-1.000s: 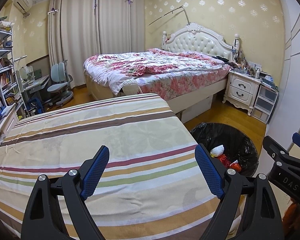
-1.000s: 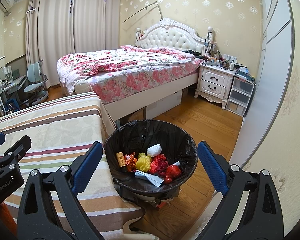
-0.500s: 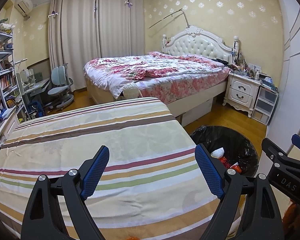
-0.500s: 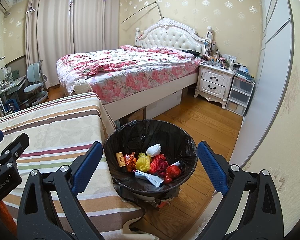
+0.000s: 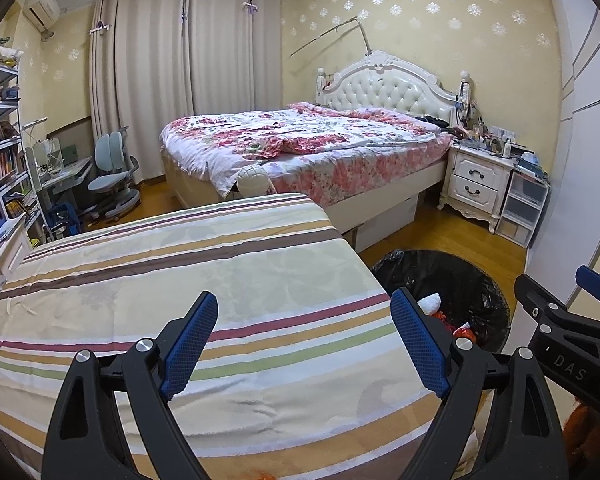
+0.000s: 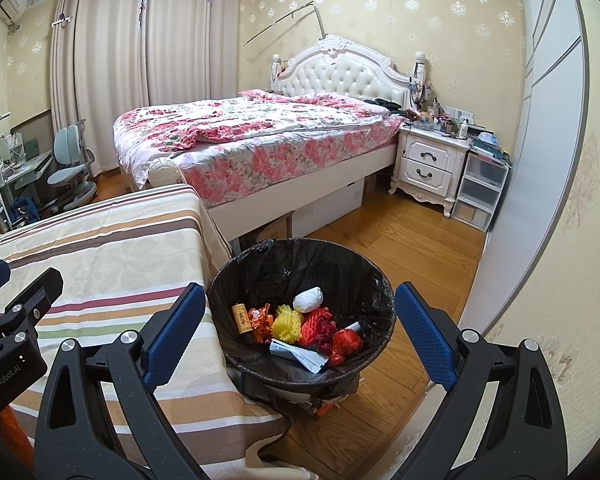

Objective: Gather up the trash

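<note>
Trash collection appearing near complete; both grippers idling empty.

The round bin lined with a black plastic bag (image 6: 300, 280) is sitting lower centre on the wooden floor, holding crumpled red, yellow and white scraps (image 6: 300, 324). The striped tablecloth (image 5: 180, 280) is showing no litter. The left gripper (image 5: 304, 344) and right gripper (image 6: 296, 336) are hovering with jaws spread wide, gripping nothing.

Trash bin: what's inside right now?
Inside the bin: white wad, small bottle, orange wrapper, yellow net, red nets, paper packet. Anything beneath is covered.
</note>
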The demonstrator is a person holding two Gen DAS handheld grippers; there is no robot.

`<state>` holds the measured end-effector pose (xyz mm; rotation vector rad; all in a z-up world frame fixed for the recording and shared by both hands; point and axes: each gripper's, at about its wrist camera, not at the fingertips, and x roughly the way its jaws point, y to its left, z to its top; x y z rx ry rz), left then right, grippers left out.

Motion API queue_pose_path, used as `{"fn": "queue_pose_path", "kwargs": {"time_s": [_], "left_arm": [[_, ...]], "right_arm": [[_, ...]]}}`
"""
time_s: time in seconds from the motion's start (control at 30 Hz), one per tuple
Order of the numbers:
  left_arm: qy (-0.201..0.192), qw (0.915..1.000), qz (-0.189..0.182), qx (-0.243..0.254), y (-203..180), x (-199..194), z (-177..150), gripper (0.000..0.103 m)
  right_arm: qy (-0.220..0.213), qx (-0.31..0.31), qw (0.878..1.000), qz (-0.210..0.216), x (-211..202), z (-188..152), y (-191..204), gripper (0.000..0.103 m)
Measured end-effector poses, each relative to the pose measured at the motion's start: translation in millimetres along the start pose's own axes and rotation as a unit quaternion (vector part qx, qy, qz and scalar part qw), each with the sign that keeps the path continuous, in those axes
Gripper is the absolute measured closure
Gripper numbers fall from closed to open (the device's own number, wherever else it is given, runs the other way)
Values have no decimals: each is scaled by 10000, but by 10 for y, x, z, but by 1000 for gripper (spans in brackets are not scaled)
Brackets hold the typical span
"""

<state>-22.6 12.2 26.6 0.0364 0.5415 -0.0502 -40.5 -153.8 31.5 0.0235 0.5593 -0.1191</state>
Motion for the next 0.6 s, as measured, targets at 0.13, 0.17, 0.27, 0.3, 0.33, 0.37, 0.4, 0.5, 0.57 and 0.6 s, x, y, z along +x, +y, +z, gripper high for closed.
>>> {"fn": "queue_pose_path", "kwargs": {"time_s": [0.13, 0.17, 0.27, 0.3, 0.33, 0.37, 0.4, 0.5, 0.57, 0.6], "left_arm": [[-51, 10000, 64, 13, 16, 1, 6, 17], [-72, 9999, 85, 29, 16, -2, 14, 17], [-64, 9999, 132, 37, 18, 6, 1, 17], [-35, 9999, 136, 21, 32, 20, -3, 17], [10, 9999, 140, -3, 51, 40, -8, 17], [64, 9999, 142, -28, 73, 63, -15, 17], [125, 9998, 154, -43, 96, 88, -22, 17], [286, 9992, 241, -150, 199, 160, -52, 17], [377, 9985, 329, -232, 291, 203, -73, 17], [430, 9980, 390, -269, 343, 229, -84, 17]], "right_arm": [[0, 2, 10000, -3, 2, -1, 0, 10], [2, 4, 10000, -4, 2, -1, 0, 10], [4, -3, 10000, 1, 4, -3, 1, 10], [6, -7, 10000, 5, 3, -3, 1, 10], [11, -14, 10000, 13, 5, 1, 6, 10], [21, -30, 10000, 28, 2, 3, 13, 10], [31, -46, 10000, 38, 11, -3, 34, 10], [76, -111, 9999, 80, 39, -13, 110, 10], [119, -151, 9997, 121, 76, -20, 178, 10], [152, -177, 9996, 162, 101, -20, 231, 10]]}}
